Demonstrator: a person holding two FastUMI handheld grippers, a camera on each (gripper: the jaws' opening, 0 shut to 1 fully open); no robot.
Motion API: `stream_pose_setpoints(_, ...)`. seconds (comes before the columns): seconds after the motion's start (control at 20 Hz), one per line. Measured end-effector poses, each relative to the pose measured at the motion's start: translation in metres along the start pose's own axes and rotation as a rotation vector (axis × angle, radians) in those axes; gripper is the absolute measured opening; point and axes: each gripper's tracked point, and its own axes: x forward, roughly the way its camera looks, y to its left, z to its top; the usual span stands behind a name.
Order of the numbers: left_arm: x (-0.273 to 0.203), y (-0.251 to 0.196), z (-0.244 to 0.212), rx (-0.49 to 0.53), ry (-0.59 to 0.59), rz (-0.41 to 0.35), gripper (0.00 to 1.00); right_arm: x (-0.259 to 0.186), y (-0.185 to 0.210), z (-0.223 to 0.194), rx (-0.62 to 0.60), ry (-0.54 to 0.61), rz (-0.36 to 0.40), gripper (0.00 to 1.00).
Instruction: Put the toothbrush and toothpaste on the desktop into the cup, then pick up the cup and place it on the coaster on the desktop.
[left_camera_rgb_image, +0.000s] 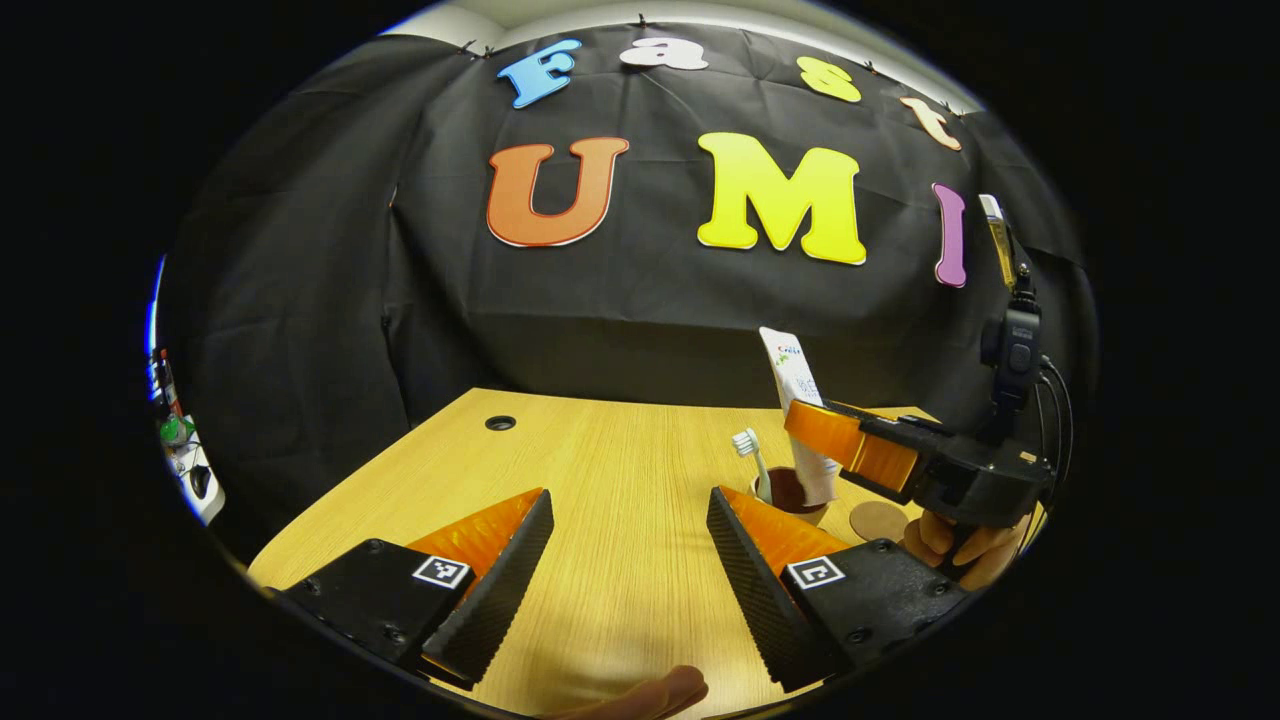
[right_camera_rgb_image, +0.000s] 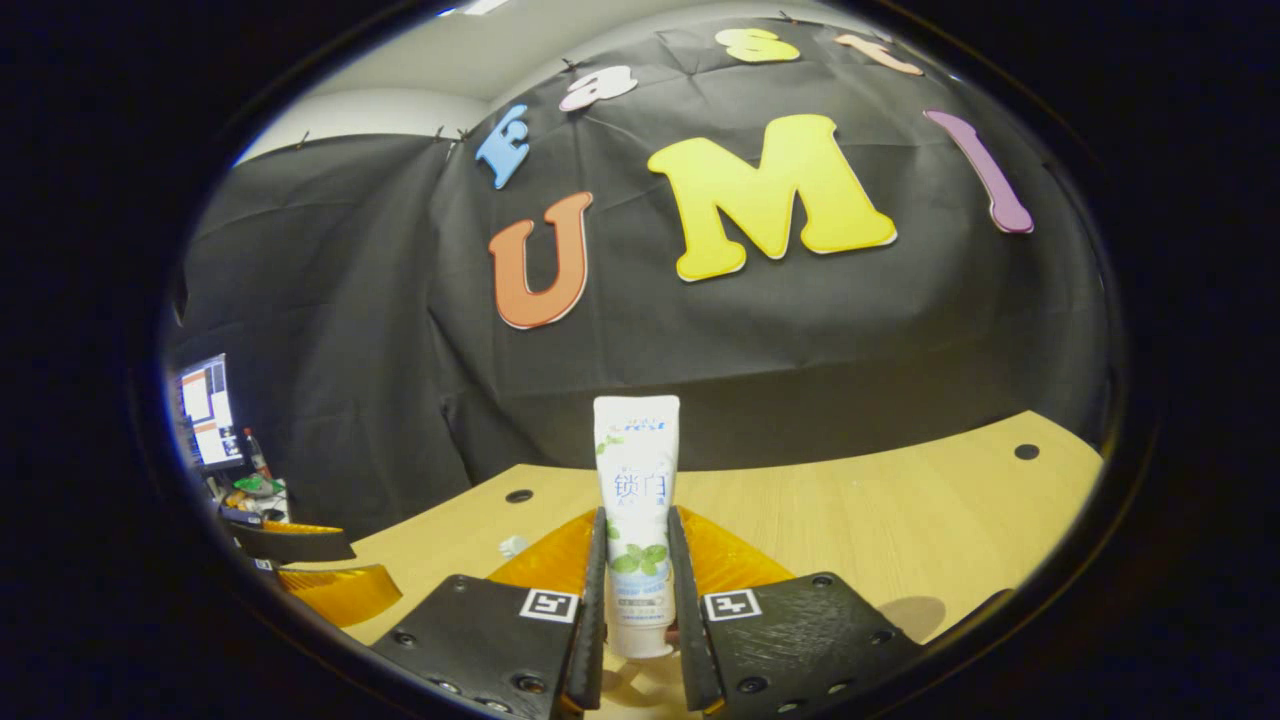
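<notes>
In the left gripper view, the left claw (left_camera_rgb_image: 630, 520) hung spread over the counter (left_camera_rgb_image: 600, 450); the toothbrush (left_camera_rgb_image: 752, 458) stood in the cup (left_camera_rgb_image: 790, 497) beside the coaster (left_camera_rgb_image: 878, 520). In the right gripper view, the right claw (right_camera_rgb_image: 637, 540) pinched the toothpaste (right_camera_rgb_image: 636, 500) (upright).

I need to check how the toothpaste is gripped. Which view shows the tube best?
The right gripper view: the toothpaste stands upright, close and central, with both fingers of the right gripper pressed on its sides. The left gripper view shows it smaller, farther off, its lower end in the cup.
</notes>
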Motion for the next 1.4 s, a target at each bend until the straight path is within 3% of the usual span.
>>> stream_pose_setpoints(0.15, -0.004, 0.0, 0.0, 0.036, -0.004, 0.017, 0.99, -0.012, 0.004, 0.003, 0.009, -0.022, 0.016, 0.33)
stream_pose_setpoints(0.25, -0.006, -0.008, -0.001, 0.038, 0.001, 0.008, 0.99, -0.023, 0.002, 0.016, 0.009, -0.055, 0.013, 0.24)
stream_pose_setpoints(0.3, -0.007, -0.012, -0.002, 0.038, 0.003, 0.005, 0.99, -0.032, 0.002, 0.023, 0.003, -0.069, 0.013, 0.34)
stream_pose_setpoints(0.35, -0.003, -0.017, -0.003, 0.043, 0.009, 0.005, 0.99, -0.043, -0.002, 0.031, -0.022, -0.087, 0.002, 0.33)
stream_pose_setpoints(0.45, -0.006, -0.023, -0.006, 0.046, 0.012, 0.017, 0.99, -0.059, -0.005, 0.036, -0.05, -0.104, -0.001, 0.45)
stream_pose_setpoints(0.5, -0.008, -0.034, -0.01, 0.04, 0.02, 0.005, 0.99, -0.073, -0.009, 0.035, -0.035, -0.082, 0.008, 0.62)
stream_pose_setpoints(0.55, -0.007, -0.037, -0.011, 0.038, 0.023, 0.003, 0.99, -0.08, -0.009, 0.037, -0.031, -0.079, 0.017, 0.65)
stream_pose_setpoints(0.7, 0.002, -0.058, -0.017, 0.066, 0.063, -0.013, 0.98, -0.116, -0.037, 0.05, -0.085, -0.11, -0.016, 0.94)
stream_pose_setpoints(0.8, 0.009, -0.068, -0.014, 0.062, 0.075, -0.032, 0.99, -0.138, -0.059, 0.047, -0.107, -0.102, -0.062, 0.98)
stream_pose_setpoints(0.85, 0.014, -0.073, -0.011, 0.045, 0.093, -0.037, 0.98, -0.154, -0.075, 0.044, -0.134, -0.1, -0.093, 0.93)
stream_pose_setpoints(1.0, 0.03, -0.09, -0.013, 0.008, 0.189, -0.06, 0.98, -0.197, -0.108, 0.025, -0.184, -0.091, -0.119, 0.95)
stream_pose_setpoints(1.25, 0.052, -0.11, -0.04, 0.047, 0.463, -0.087, 0.98, -0.241, -0.133, 0.001, -0.156, -0.069, -0.066, 0.95)
stream_pose_setpoints(1.4, 0.056, -0.118, -0.073, 0.023, 0.672, -0.085, 0.99, -0.248, -0.142, 0.005, -0.057, -0.154, -0.032, 0.95)
